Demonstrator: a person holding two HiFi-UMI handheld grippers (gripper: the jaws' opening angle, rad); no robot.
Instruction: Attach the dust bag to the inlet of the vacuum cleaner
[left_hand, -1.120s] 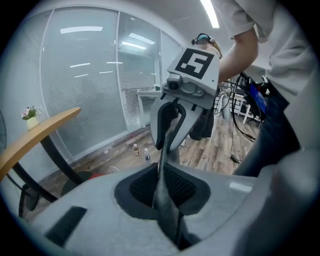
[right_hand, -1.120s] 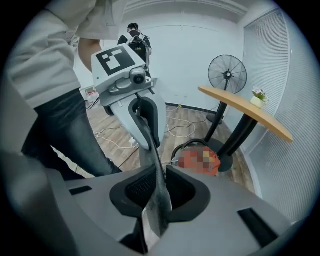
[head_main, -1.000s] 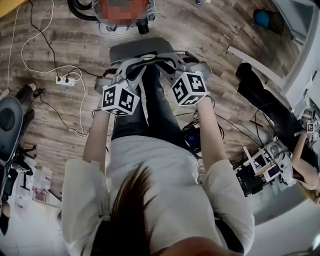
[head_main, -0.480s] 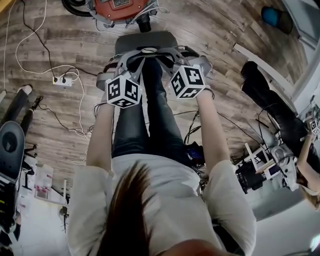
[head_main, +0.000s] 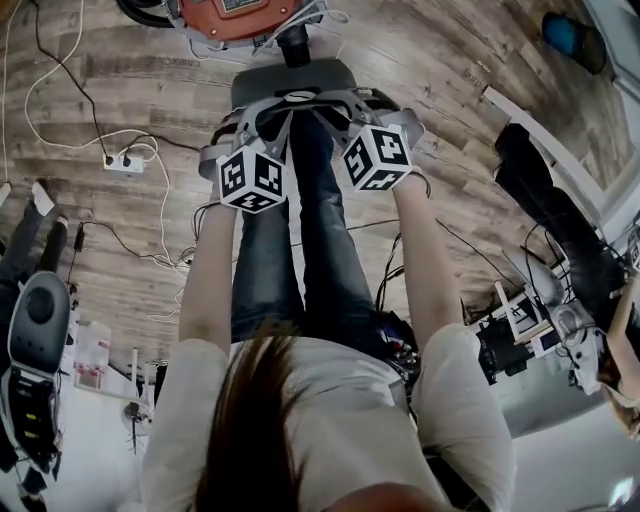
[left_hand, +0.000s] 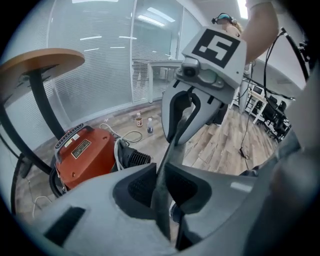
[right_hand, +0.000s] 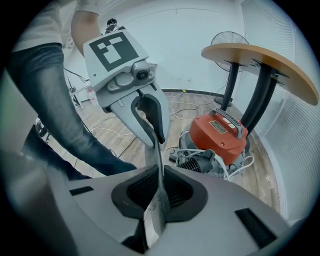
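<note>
A flat grey dust bag (head_main: 322, 78) hangs between my two grippers, above the wooden floor and just in front of the orange vacuum cleaner (head_main: 240, 10). The vacuum's black inlet (head_main: 293, 50) points toward the bag. My left gripper (head_main: 262, 112) pinches the bag's left edge (left_hand: 167, 150) and its jaws are closing on it. My right gripper (head_main: 340, 106) is shut on the opposite edge (right_hand: 156, 200). Each gripper view shows the other gripper across the bag, the right gripper (left_hand: 180, 120) and the left gripper (right_hand: 150, 125), with the vacuum (left_hand: 82, 155) (right_hand: 220, 135) behind.
A power strip (head_main: 125, 160) with white cables lies on the floor at left. A round wooden table (right_hand: 255, 55) stands over the vacuum, with a fan (right_hand: 225, 40) behind. Two bottles (left_hand: 144, 122) stand by the glass wall. Equipment (head_main: 520, 330) and another person are at right.
Both grippers have sunk toward the floor with the dust bag held between them, coming nearer the vacuum's inlet. The head camera has tilted, so the vacuum now sits at the top edge.
</note>
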